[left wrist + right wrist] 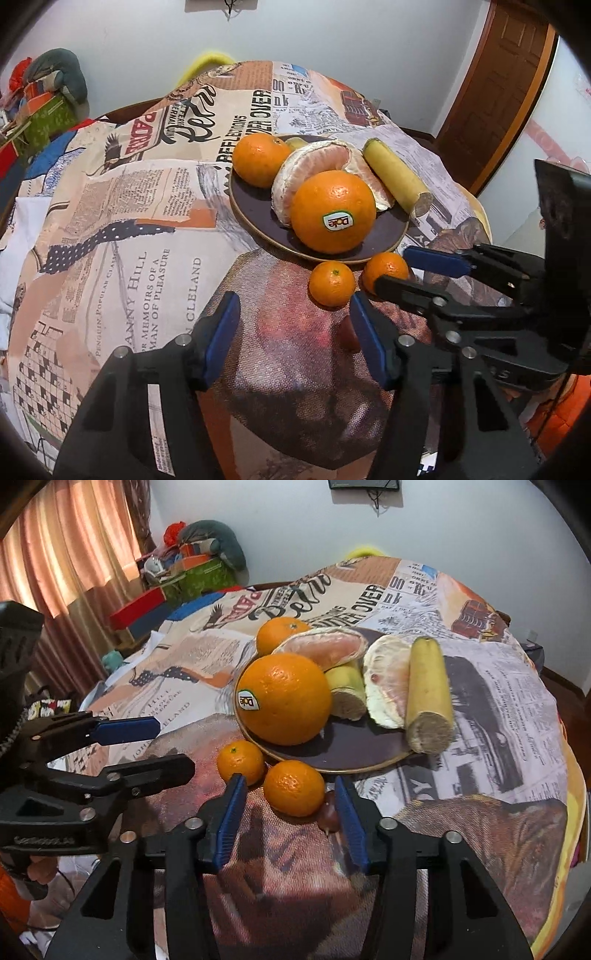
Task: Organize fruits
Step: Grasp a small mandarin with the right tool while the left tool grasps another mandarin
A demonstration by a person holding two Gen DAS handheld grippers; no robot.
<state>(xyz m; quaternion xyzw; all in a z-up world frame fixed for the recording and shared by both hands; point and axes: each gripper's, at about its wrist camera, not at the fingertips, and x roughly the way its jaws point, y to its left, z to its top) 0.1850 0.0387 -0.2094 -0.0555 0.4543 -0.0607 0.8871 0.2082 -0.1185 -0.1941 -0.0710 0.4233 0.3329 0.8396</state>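
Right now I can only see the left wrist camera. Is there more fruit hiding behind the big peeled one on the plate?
Observer: Yes. A second cut banana piece lies on the plate, between the stickered orange and a peeled segment.
Operator: Anything tiny lying off the plate?
Observer: A small dark-red round thing sits on the cloth, beside the nearer mandarin, close to one of the right gripper's fingers. I can't tell what it is.

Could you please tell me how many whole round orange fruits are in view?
4: the big stickered orange at the plate's near edge, a smaller one at its far side, and two mandarins on the cloth just before the plate. More may be hidden.
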